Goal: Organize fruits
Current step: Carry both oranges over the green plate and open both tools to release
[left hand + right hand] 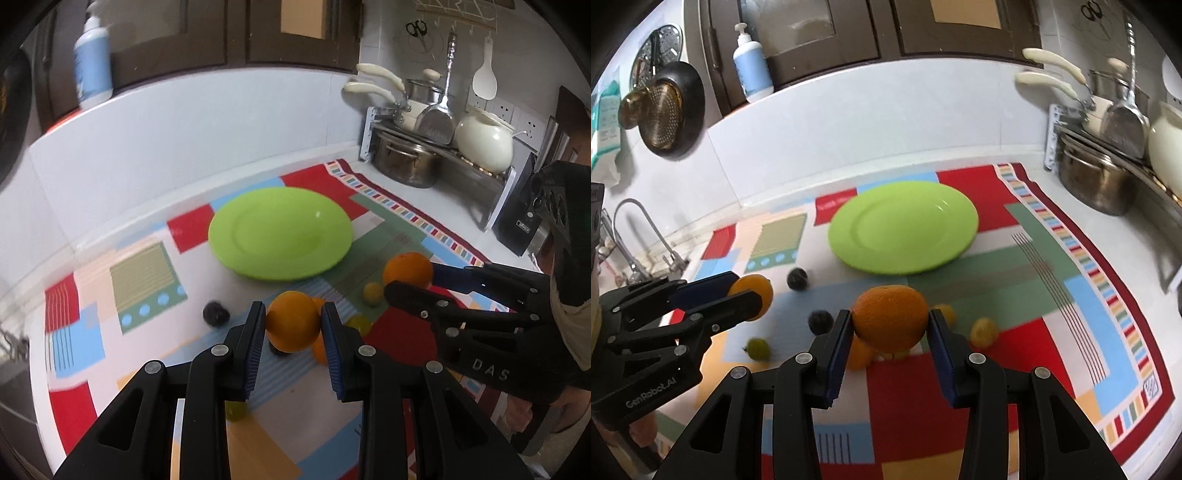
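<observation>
Left gripper [293,325]: black two-finger claw clenched on a smaller round orange [293,321], held above the patterned cloth mat [147,273].
Right gripper [890,326]: grasping a larger round orange [890,318] — clear of the mat.
Round lime-green plastic plate [903,228]: bare, beyond both oranges.
Loose fruit: dark plums [797,277], small yellow fruit [984,332] — scattered on the mat.

White tiled wall [868,122] is running behind the worktop [458,218], dark wooden cabinets [820,33] sitting above it. Pots are crowding a metal rack [439,147] at the right; a tap [639,225], I think, is standing left.
</observation>
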